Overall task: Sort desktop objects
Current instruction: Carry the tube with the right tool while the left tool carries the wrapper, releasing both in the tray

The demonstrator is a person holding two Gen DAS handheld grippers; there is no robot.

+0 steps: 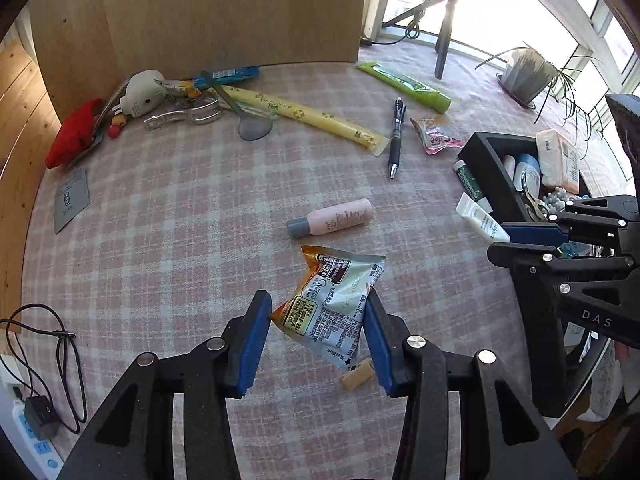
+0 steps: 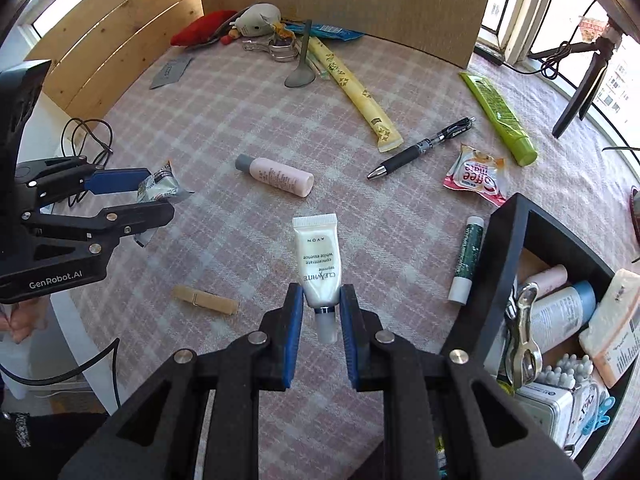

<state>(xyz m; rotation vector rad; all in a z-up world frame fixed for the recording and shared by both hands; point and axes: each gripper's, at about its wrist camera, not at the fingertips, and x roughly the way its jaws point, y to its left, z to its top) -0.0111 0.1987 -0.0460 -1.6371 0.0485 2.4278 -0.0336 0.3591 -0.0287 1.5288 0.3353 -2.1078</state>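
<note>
Black organizer (image 2: 504, 240) with toiletries; left fingers (image 1: 262, 334) pinching sachet (image 1: 332, 308), right fingers (image 2: 294, 332) pinching tube (image 2: 318, 264).

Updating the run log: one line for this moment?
left claw: holds silver snack packet | right claw: holds white cream tube

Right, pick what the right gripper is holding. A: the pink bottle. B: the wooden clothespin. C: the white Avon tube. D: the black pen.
C: the right gripper is closed on the white Avon tube, pads pressing its lower end, while the pen, pink bottle and clothespin lie loose on the tablecloth.
</note>
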